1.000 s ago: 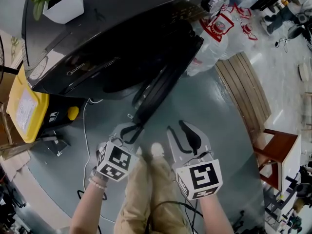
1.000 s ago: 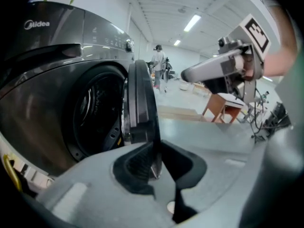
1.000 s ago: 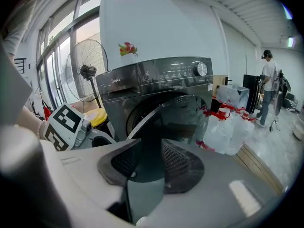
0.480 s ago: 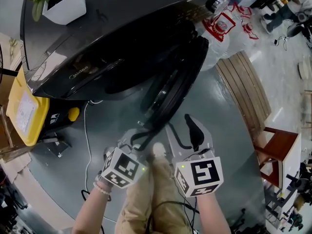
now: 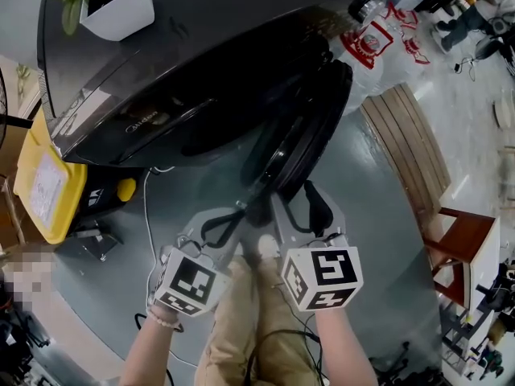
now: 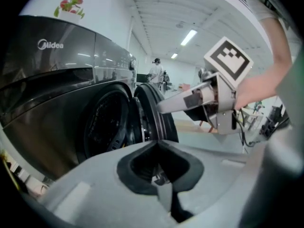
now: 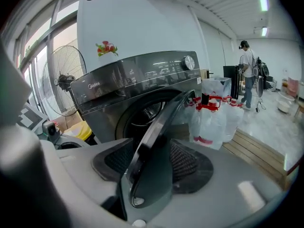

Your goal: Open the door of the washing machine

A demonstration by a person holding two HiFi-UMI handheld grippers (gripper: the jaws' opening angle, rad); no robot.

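The dark grey washing machine fills the top of the head view, its round door swung partway out towards me. My left gripper is just below the door's lower edge, shut, fingertips meeting with nothing between them. In the left gripper view the door stands just beyond the tips. My right gripper is beside it on the right, jaws opening wide. In the right gripper view the door's rim runs between the two pads without touching them, and the drum opening shows behind.
A white planter sits on the machine. A yellow box and floor cables lie left. Bagged water bottles, a wooden pallet and a wooden stool stand right. A fan is left of the machine; a person stands far off.
The door has swung further out from the machine. My left gripper closed its jaws and rose. My right gripper opened wider and moved left, so the door's rim is between its jaws.
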